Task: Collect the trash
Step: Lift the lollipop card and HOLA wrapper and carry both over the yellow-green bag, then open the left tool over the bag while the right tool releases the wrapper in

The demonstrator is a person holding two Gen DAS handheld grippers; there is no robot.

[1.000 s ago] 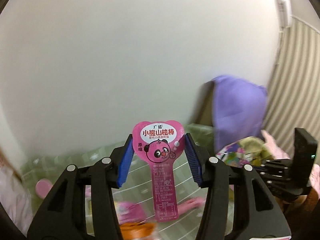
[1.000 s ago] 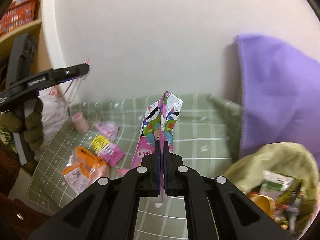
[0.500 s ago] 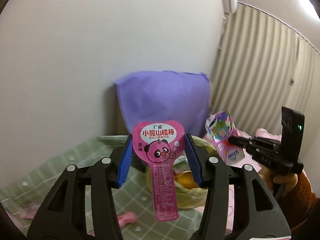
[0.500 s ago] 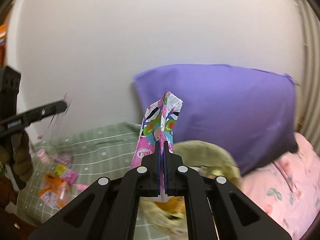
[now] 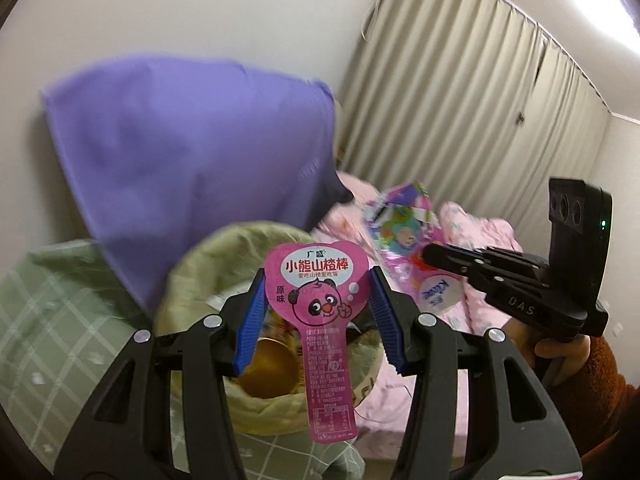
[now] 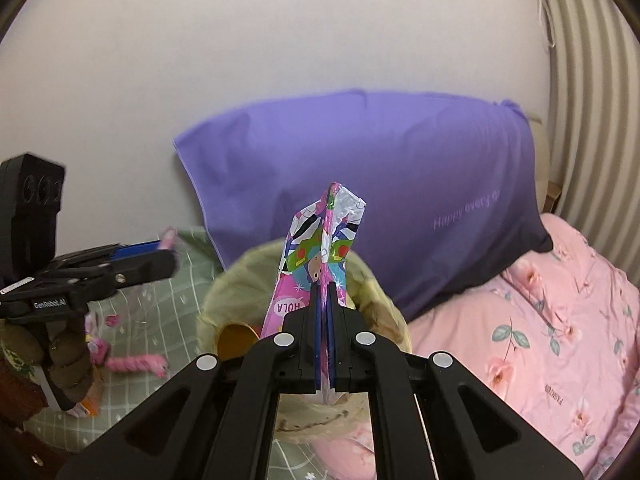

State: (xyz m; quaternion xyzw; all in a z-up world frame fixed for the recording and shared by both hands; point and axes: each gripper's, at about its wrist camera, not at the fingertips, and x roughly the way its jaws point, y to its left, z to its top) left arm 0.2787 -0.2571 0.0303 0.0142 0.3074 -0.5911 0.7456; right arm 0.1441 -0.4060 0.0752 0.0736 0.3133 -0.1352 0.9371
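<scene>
Green checked sheet, purple pillow, pink floral quilt, beige curtains, white wall

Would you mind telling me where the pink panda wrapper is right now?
In the left wrist view the pink panda wrapper stands upright between the blue pads of the left hand-held gripper, right in front of the open yellowish trash bag on the bed.

left wrist view looks forward and downward along its jaws, close over the trash bag, facing the curtain. right wrist view faces the wall. both share the purple pillow and bag.
</scene>
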